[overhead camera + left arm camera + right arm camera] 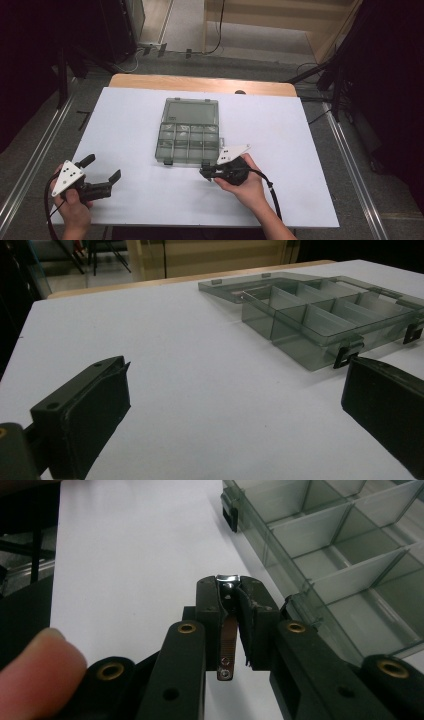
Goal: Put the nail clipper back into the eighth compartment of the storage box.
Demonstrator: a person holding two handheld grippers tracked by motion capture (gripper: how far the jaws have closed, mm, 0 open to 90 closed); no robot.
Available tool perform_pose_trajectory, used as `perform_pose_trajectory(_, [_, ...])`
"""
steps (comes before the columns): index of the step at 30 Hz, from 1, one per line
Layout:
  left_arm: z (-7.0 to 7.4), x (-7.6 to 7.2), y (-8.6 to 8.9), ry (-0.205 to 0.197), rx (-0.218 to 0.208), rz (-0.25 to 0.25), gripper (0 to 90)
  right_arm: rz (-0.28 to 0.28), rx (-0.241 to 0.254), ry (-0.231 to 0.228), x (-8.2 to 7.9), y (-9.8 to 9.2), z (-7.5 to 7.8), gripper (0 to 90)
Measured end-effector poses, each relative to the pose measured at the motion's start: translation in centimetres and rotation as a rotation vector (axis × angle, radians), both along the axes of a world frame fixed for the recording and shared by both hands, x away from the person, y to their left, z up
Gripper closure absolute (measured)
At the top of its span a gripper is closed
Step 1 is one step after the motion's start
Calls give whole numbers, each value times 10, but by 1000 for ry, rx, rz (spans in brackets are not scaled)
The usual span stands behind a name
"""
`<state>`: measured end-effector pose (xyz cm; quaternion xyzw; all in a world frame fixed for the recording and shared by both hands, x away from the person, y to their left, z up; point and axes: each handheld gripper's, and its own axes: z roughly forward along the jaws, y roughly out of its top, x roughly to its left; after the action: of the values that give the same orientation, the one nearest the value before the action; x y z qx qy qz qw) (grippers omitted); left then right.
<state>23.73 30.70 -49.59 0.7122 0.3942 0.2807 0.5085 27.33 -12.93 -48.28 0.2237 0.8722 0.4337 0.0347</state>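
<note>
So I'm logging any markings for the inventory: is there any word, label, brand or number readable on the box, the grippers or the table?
None: no readable text on the open smoky clear plastic compartment box, the white table sheet, the open left gripper or the shut right gripper. The right gripper's grey three-cornered plate shows dots, no letters.

No text, label, brand or number can be read anywhere, perhaps because the views are soft.

High view looks down from above; both gripper views skim low, sharing the compartment box [188, 131] closely.
</note>
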Motion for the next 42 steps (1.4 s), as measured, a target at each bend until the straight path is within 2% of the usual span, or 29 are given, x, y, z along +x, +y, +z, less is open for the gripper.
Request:
perform_pose_trajectory(9, [0,0,0,0,-4,2,0,-55,34,-1,4,-5,4,818])
perform_pose_trajectory(29, [0,0,0,1,2,0,0,-132,59,-19,11,-14,13,818])
perform_pose_trajectory(42, [0,0,0,2,4,-1,0,-201,70,-6,18,-15,17,818])
